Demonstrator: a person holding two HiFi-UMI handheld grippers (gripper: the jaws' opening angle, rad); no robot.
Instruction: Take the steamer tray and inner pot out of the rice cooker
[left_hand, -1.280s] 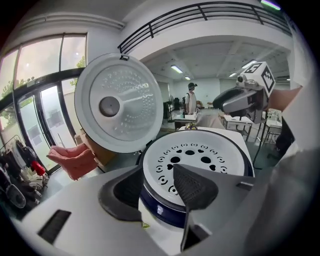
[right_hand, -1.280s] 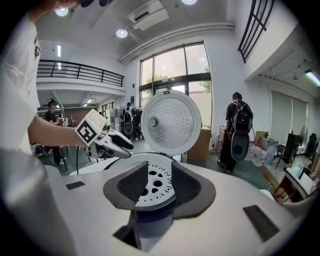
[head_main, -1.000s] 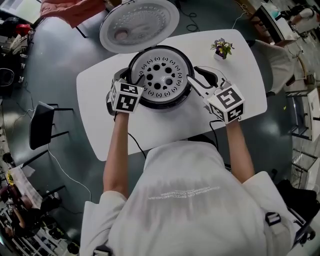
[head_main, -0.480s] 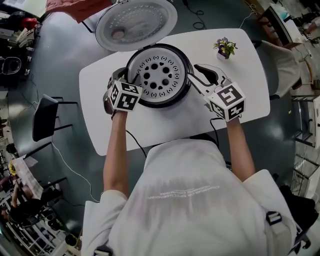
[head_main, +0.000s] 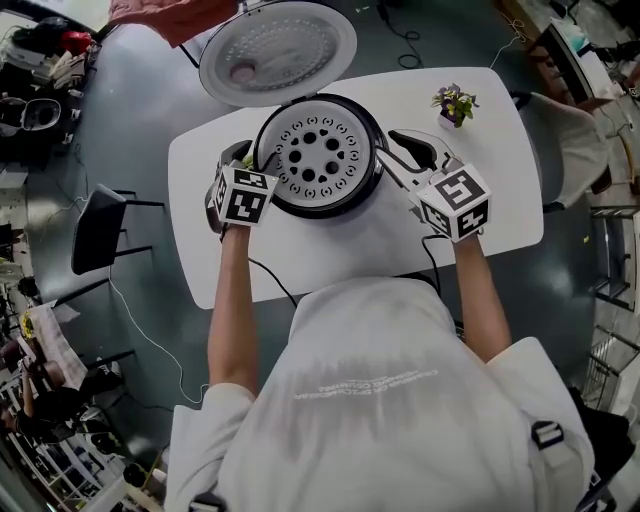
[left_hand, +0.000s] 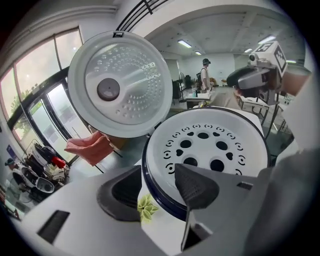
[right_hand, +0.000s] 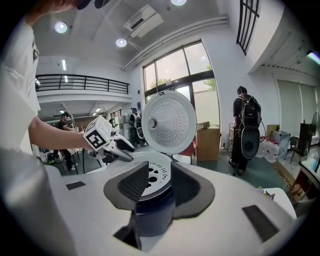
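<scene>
While I watch the head view, the cooker (head_main: 318, 205) stands open on the white table (head_main: 340, 250), its round lid (head_main: 278, 50) tipped back. The white steamer tray (head_main: 315, 155), full of holes, sits in the cooker's mouth. The left gripper (head_main: 252, 160) is at the cooker's left edge and the right gripper (head_main: 385, 146) at its right edge, one on each side. A small plant (head_main: 455, 102) stands well apart near the far right corner.

Left gripper view: the left gripper (left_hand: 156, 182) stands wide apart and has just been opening a little. The cooker's dark rim (left_hand: 150, 186) runs between its jaws. One of its pads (left_hand: 195, 186) hangs over the edge of the tray (left_hand: 210, 145), and the other sits outside the cooker wall. I see neither pad pressing on anything. The lid (left_hand: 120, 85) rises behind.

Right gripper view: the right gripper (right_hand: 157, 182) is also parted, somewhat less widely. It straddles the rim on its side, one of its pads (right_hand: 135, 185) over the tray (right_hand: 159, 175) and the other outside the cooker (right_hand: 155, 215). I cannot see that it clamps the rim. Across the tray, the left gripper (right_hand: 117, 147) shows below the lid (right_hand: 169, 121).
</scene>
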